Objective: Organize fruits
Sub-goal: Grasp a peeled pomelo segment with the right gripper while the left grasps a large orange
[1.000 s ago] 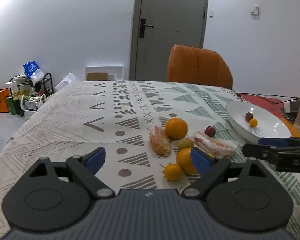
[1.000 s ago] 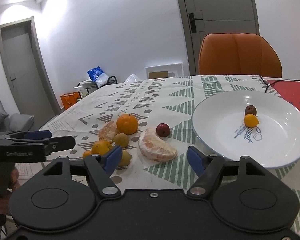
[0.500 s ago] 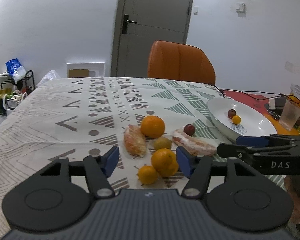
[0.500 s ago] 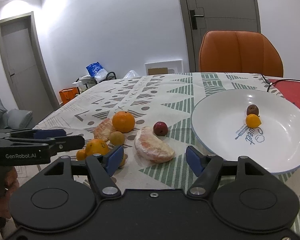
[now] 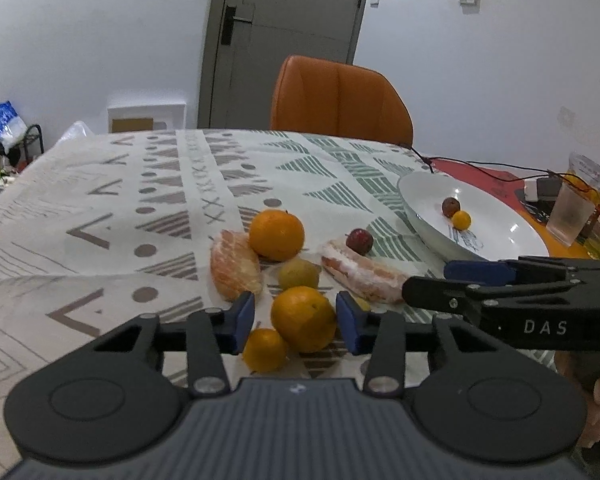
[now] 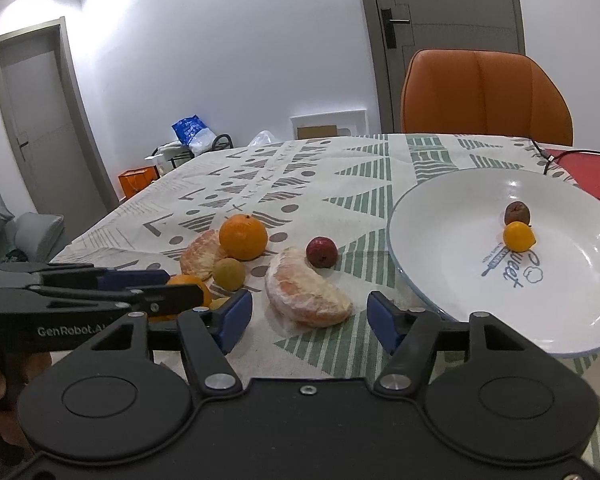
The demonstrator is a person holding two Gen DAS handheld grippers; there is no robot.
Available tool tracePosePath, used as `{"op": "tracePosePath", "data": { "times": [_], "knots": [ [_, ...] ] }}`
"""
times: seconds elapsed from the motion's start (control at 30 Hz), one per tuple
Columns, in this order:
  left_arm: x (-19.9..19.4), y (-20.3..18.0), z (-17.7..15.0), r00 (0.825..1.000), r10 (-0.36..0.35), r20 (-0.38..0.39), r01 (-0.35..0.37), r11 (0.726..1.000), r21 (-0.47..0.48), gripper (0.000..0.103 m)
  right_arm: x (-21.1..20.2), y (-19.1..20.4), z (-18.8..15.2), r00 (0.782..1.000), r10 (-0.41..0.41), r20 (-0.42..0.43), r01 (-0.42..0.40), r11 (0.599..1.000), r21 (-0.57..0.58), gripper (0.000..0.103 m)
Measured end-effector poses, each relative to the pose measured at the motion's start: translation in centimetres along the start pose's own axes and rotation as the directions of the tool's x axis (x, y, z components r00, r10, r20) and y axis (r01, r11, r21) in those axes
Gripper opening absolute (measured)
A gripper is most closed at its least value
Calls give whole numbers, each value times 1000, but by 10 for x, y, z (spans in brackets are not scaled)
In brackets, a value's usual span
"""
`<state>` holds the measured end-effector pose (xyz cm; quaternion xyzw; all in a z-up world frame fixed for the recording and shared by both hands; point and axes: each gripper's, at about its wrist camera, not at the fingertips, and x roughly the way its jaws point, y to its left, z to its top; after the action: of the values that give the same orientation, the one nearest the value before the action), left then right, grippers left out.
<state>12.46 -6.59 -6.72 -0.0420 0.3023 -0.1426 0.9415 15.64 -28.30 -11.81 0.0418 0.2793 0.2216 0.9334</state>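
My left gripper is open, its blue pads on either side of an orange on the patterned tablecloth, apart from it. A small orange lies just in front. Beyond lie a large orange, a green-yellow fruit, two peeled citrus pieces and a dark red fruit. My right gripper is open and empty, just in front of a peeled citrus piece. A white plate holds a brown fruit and a small yellow fruit.
An orange chair stands behind the table. A plastic cup, a cable and small items lie at the far right on a red mat. The left gripper also shows in the right wrist view.
My left gripper has moved forward and narrowed, so the near orange now sits between its pads. The right gripper has crept slightly closer to the peeled citrus piece.
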Motion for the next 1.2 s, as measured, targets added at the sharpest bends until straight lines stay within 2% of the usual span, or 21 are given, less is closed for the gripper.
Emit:
{"op": "tracePosePath", "data": {
  "times": [0.17,0.27,0.77,0.93,1.2],
  "knots": [
    [3,3,1,1000,-24,-3,24,1000,-16,35,5,2,1,1000,-2,-9,2,1000,-9,63],
    [4,5,3,1000,-30,-3,30,999,-21,35,9,4,2,1000,-4,-12,4,1000,-17,63],
    [-16,26,5,998,42,42,-39,998,-58,35,27,17,6,999,-31,-30,29,997,-75,59],
    [-20,36,4,997,63,41,-60,995,-81,35,25,20,7,999,12,-48,-15,998,-60,47],
    [-27,45,4,995,86,55,-80,992,-99,35,31,27,12,999,8,-49,-12,997,-77,47]
  ]
}}
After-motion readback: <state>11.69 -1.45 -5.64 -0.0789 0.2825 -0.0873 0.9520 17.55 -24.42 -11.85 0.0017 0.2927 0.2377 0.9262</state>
